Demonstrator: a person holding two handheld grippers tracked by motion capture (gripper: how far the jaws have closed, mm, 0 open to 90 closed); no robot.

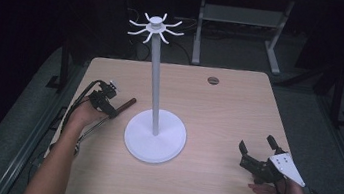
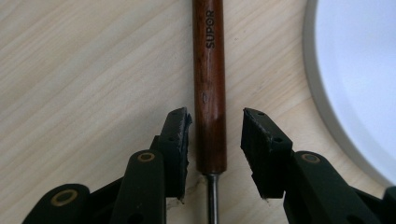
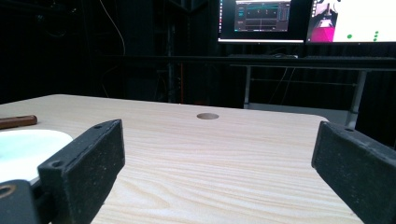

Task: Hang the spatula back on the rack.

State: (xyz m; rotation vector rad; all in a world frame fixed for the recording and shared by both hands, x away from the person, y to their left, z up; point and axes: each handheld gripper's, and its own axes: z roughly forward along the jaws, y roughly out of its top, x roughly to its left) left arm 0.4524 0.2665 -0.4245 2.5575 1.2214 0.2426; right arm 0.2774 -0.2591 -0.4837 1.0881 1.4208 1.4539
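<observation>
Two black pads of my left gripper straddle the wooden handle of a utensil lying flat on the table, just beside the round white base of the hook stand. The jaws stand partly open with a gap on either side of the wood, so nothing is held. The handle sits nearer one pad than the other, and that is my first worry: if I close from here, the near pad meets it first and may roll or nudge it sideways rather than pinching it square.

Second risk: the pads sit right at the handle's end, where the thin metal shank begins. A grip that far along could let the long part droop or pivot once lifted.

Third, the stand's base is close; a careless swing could knock the utensil against it or tip the tall pole.

My right gripper rests wide open and empty on the table's right side, well apart from all this, so it cannot steady anything
</observation>
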